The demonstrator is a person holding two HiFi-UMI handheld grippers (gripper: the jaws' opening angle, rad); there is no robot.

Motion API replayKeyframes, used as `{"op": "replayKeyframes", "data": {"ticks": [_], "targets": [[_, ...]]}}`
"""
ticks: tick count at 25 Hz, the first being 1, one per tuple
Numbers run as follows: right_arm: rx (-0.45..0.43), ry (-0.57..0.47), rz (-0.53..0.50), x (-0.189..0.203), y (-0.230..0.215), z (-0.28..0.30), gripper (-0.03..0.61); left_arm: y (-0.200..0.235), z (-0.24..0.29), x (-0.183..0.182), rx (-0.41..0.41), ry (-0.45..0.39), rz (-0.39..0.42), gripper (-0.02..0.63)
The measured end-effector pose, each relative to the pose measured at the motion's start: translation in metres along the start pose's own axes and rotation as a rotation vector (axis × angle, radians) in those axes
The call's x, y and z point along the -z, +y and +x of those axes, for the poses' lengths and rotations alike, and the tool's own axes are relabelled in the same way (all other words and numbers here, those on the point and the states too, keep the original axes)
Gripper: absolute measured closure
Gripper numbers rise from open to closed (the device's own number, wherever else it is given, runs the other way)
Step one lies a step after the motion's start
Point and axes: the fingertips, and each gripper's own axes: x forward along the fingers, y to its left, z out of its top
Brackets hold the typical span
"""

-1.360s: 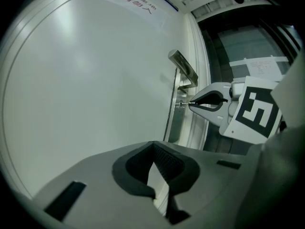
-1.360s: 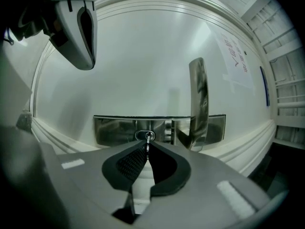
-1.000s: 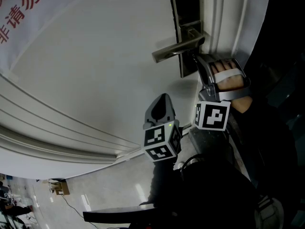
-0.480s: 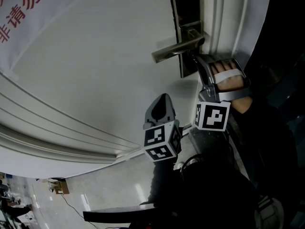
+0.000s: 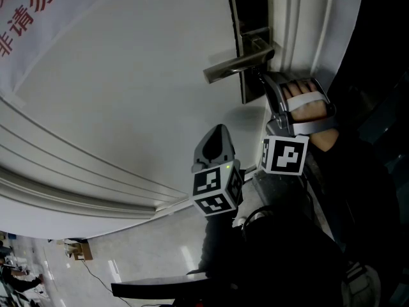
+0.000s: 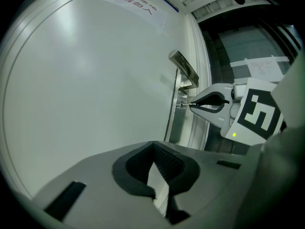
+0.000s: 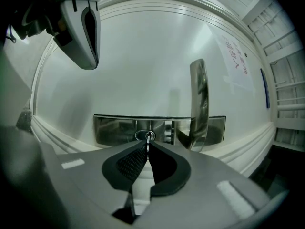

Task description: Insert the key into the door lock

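The right gripper [image 7: 147,148] is clamped on the key [image 7: 148,139], and the key's tip meets the keyhole [image 7: 139,136] in the steel lock plate [image 7: 112,130] — just beside the lever handle [image 7: 198,99]. The left gripper [image 6: 153,147] has its jaws pressed together on nothing. It hangs well away from the lock plate, in front of the white door [image 5: 128,94].

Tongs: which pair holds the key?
The right tongs, shut on the key at the keyhole; the left tongs are shut on nothing, back from the door.
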Motion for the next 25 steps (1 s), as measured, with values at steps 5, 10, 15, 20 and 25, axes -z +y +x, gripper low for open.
{"op": "replayKeyframes", "data": {"ticks": [5, 10, 15, 20, 25], "targets": [[0.000, -0.002, -0.006, -0.0004, 0.0003, 0.0005, 0.566, 0.0017, 0.0007, -0.0003, 0.000, -0.005, 0.004, 0.612], [-0.001, 0.002, -0.010, -0.0008, 0.0006, 0.0007, 0.566, 0.0026, 0.0004, -0.0008, 0.001, -0.007, 0.009, 0.612], [0.004, 0.007, -0.012, -0.0013, -0.0002, 0.0009, 0.566, 0.0021, 0.0004, -0.0016, 0.007, -0.006, 0.006, 0.612], [0.006, 0.013, -0.019, -0.0013, 0.0001, 0.0009, 0.566, 0.0013, 0.0007, -0.0008, 0.013, -0.004, 0.002, 0.612], [0.006, 0.020, -0.022, -0.0030, 0.0002, 0.0032, 0.566, 0.0024, 0.0010, -0.0016, 0.014, -0.005, -0.003, 0.612]]}}
